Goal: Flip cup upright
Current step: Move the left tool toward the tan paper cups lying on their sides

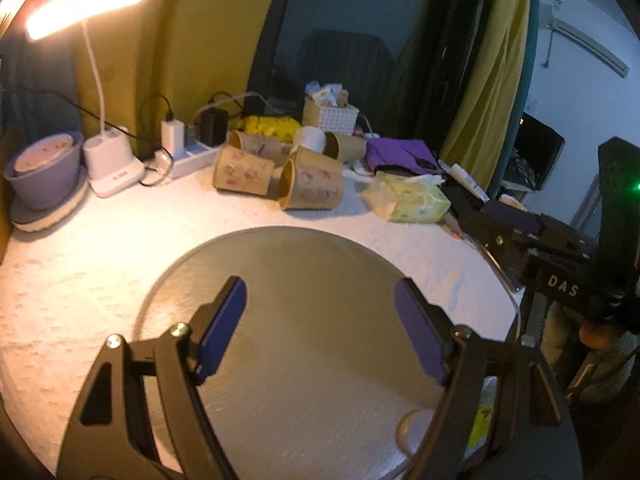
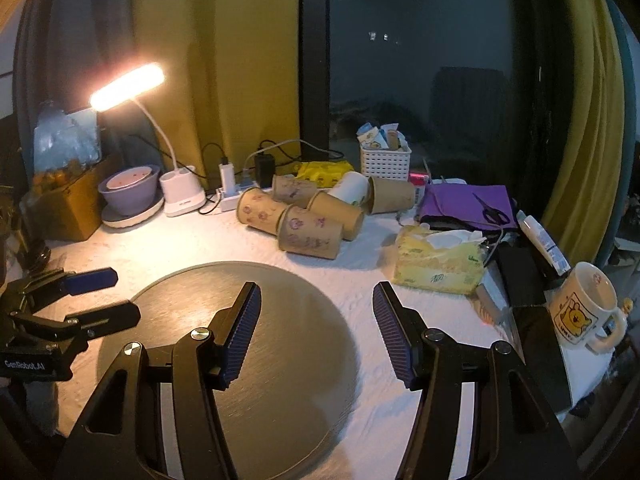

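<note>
Left wrist view: left gripper hangs wide open and empty over the round grey mat. Paper cups lie on their sides well beyond the mat, clear of the fingers. A tissue pack sits right of them.

Right wrist view: right gripper is wide open, empty, over the mat's right edge. The cups lie ahead; the lamp and a mug flank them.

Tissue pack right of cups
</note>
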